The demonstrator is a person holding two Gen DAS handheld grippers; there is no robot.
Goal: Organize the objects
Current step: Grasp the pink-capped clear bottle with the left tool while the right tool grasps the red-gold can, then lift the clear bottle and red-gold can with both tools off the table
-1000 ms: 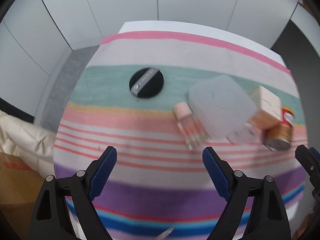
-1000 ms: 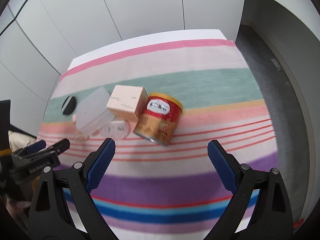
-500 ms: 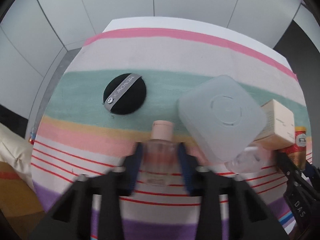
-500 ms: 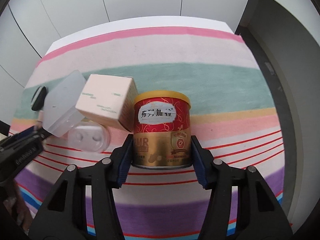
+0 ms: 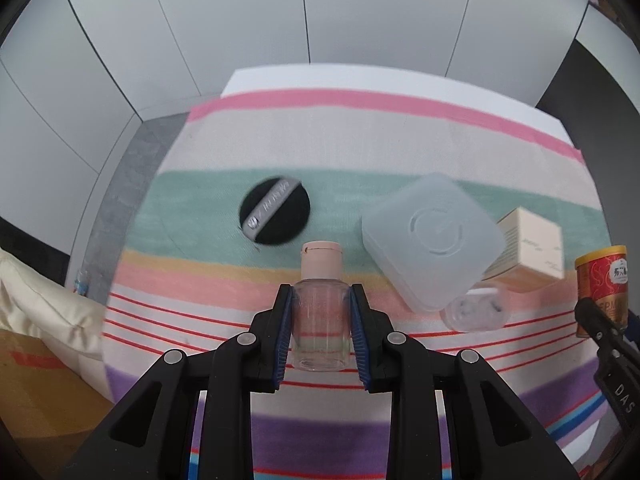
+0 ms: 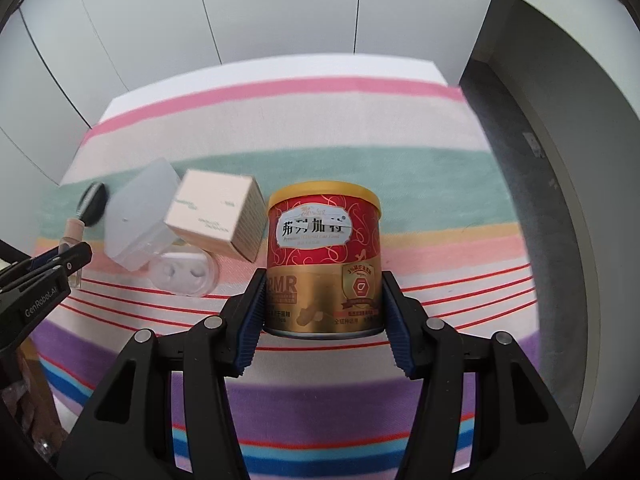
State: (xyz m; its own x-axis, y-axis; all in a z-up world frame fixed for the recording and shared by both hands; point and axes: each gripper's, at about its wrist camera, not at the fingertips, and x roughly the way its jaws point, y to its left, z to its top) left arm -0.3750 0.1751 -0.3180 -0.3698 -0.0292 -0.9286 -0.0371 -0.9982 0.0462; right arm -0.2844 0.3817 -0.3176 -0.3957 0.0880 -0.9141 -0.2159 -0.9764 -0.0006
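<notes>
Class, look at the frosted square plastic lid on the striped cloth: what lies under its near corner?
The frosted square plastic lid leans over a small clear round case with two wells, partly showing, and touches the beige cardboard box. Anything further beneath is covered.

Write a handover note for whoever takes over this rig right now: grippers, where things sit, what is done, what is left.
Left gripper: shut on the small clear bottle with the pink cap.
Right gripper: shut on the red and gold can.
On the striped cloth: black puff, frosted square case leaning on the clear lens case, beige box beside it.
Done: both grasps. Left: place bottle and can, then sort the rest; no target spot is visible.
</notes>
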